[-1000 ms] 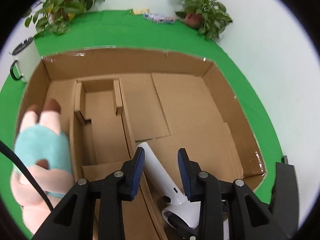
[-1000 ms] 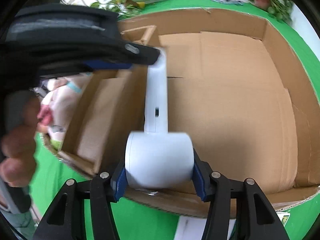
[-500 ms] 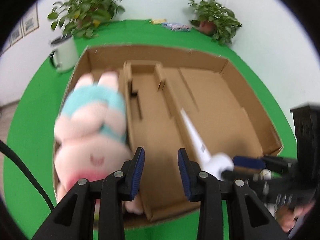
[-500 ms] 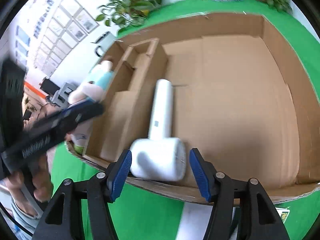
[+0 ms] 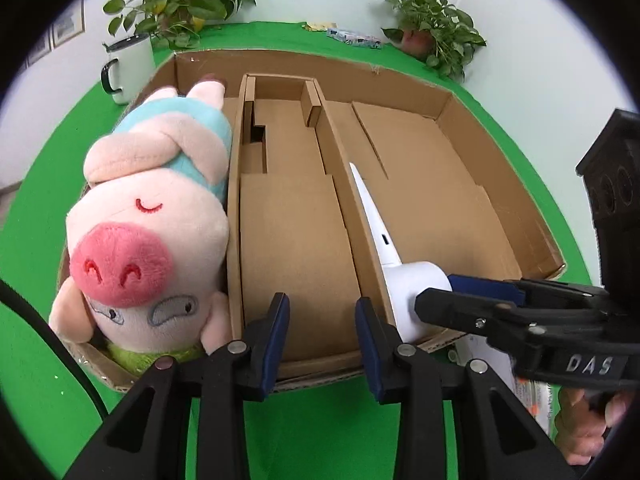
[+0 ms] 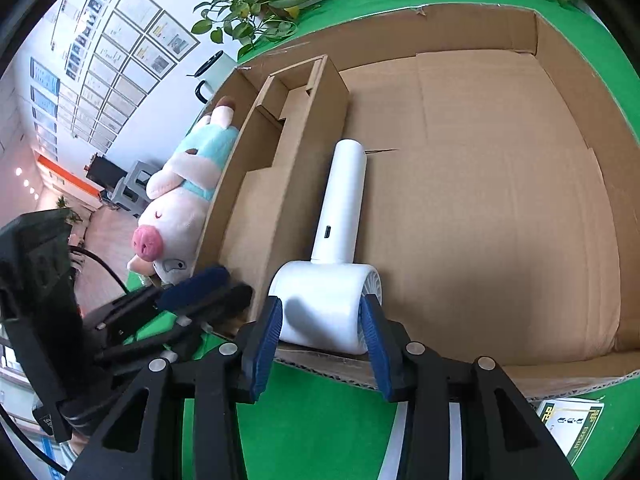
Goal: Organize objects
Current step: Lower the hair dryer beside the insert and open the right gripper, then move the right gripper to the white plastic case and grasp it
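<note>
While right gripper jaws close, fan hugs divider.

A green-covered table carries a cardboard box, a mug and potted plants.

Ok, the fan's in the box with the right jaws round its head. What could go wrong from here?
The right gripper jaws have just been closing, with the handheld fan head between them, and that head lies right at the cardboard box near wall; a backward pull might drag it out. The left gripper hovers close beside, so the two could knock together.
</note>
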Available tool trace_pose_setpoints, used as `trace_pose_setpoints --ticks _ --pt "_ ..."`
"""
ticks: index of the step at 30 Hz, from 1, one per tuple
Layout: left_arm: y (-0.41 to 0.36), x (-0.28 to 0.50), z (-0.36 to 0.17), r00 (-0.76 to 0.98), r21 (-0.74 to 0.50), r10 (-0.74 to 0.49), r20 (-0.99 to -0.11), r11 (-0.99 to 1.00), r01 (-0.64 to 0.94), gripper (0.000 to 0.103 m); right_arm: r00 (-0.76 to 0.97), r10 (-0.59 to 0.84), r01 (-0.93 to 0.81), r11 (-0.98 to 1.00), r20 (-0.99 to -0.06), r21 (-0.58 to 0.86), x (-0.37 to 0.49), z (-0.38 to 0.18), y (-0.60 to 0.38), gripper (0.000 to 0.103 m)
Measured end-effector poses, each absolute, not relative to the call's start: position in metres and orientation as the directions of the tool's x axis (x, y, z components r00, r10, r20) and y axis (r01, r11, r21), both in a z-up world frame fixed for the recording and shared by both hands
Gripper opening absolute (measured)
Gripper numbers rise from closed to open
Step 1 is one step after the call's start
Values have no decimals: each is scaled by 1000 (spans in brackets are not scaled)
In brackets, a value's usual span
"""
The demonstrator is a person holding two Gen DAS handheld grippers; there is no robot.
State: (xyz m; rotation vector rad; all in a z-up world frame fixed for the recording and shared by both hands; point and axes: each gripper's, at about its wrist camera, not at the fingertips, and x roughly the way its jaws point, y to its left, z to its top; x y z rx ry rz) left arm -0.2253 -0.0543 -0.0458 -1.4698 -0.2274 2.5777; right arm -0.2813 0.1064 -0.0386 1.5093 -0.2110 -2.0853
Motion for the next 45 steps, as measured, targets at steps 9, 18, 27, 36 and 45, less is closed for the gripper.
trace_pose_setpoints --ticks 9,18,27,36,45 --pt "-57 -211 -31 -556 -202 201 -806 -977 -61 33 -650 -269 331 -942 -711 54 -226 10 122 95" --pt "-33 -119 46 -906 -41 37 -422 -999 -21 85 -833 -224 281 -959 -506 -38 -143 35 135 102" --pt "-21 -88 50 -915 -62 22 -402 -998 3 85 -858 -202 254 -966 -471 -47 -110 34 156 102" --pt "-12 -82 46 -906 -44 10 -424 -999 10 85 -851 -227 262 -965 -473 -10 -94 34 179 102" --pt "-11 -83 28 -877 -10 -62 -476 -997 76 85 -840 -300 316 -948 -453 41 -74 35 195 102"
